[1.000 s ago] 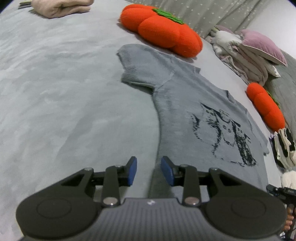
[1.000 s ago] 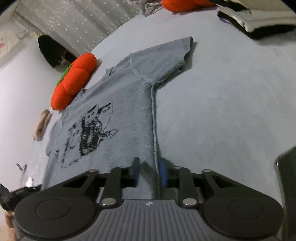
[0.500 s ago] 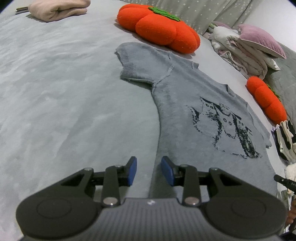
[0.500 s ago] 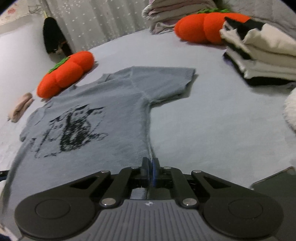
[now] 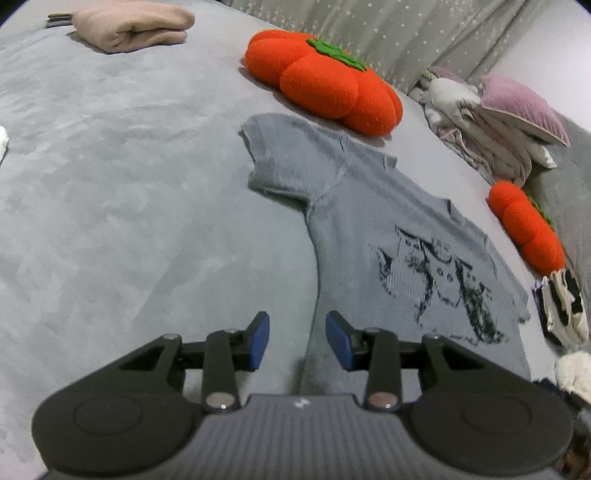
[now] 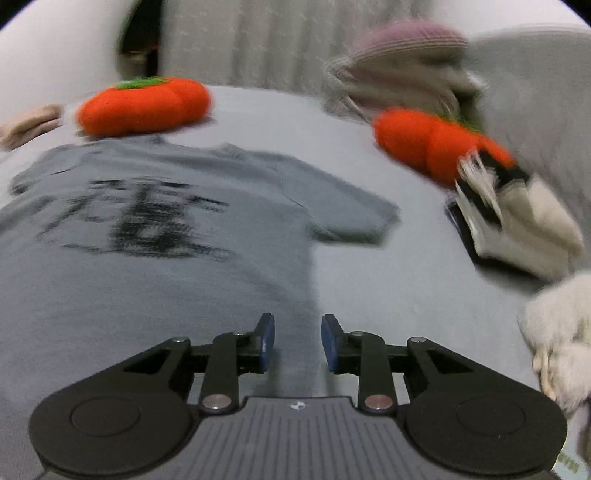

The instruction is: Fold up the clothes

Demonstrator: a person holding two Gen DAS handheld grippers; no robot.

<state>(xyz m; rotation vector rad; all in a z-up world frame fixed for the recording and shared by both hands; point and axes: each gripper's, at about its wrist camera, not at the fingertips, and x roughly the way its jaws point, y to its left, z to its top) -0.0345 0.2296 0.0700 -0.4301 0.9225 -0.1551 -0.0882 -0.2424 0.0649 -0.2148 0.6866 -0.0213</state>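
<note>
A grey short-sleeved T-shirt [image 5: 369,229] with a black print lies flat, face up, on the grey bed cover [image 5: 110,221]. My left gripper [image 5: 297,334] hovers over the shirt's side edge near the hem. Its jaws are opening, the cloth edge runs below the gap, and the pads do not press on it. In the blurred right wrist view the T-shirt [image 6: 147,277] spreads to the left. My right gripper [image 6: 297,336] is over the opposite side edge, its jaws opening with nothing pinched between them.
Two orange pumpkin cushions [image 5: 325,85] [image 5: 528,229] lie beyond the shirt. A folded pink garment [image 5: 136,22] sits far left. A clothes pile with a purple pillow [image 5: 517,103] is far right. Folded black-and-white clothes [image 6: 517,221] and a fluffy white item [image 6: 561,332] lie right of the right gripper.
The right gripper closed on the shirt's edge, then let go and opened while swinging and rolling, so its view now faces the cushions. The left gripper's jaws widened slightly.
</note>
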